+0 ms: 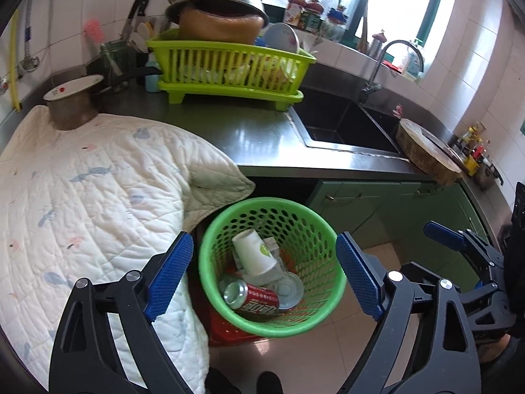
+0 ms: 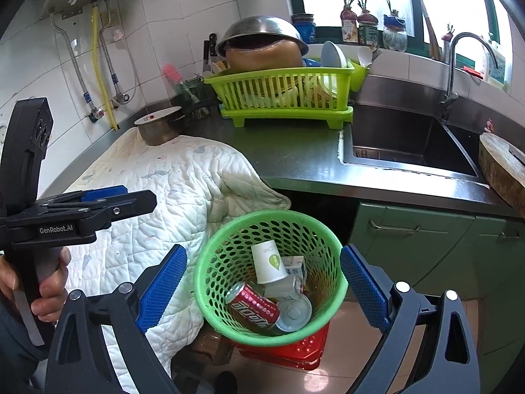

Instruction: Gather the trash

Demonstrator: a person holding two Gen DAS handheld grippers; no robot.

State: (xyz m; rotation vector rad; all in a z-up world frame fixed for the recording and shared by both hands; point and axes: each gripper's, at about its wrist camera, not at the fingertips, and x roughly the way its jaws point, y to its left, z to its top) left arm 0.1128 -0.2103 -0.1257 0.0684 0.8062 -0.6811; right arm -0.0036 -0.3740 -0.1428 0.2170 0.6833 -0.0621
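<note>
Trash sits in the green basket (image 1: 272, 262) on the floor below the counter: a red can (image 1: 251, 300), a paper cup (image 1: 254, 252), a tin. My left gripper (image 1: 262, 279) and right gripper (image 2: 262, 285) both hang released and empty above the rim. I judge the drop done, so I lift each straight up, clear of the rim, before swinging to the quilt (image 1: 98, 197).

Green basket (image 1: 210, 246) holds can (image 1: 251, 298), perhaps carton.

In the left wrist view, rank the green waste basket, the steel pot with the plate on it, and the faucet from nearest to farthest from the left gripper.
1. green waste basket, just ahead of the left gripper, below the counter edge.
2. steel pot, far left on the quilted cloth.
3. faucet, back right behind the sink.
</note>
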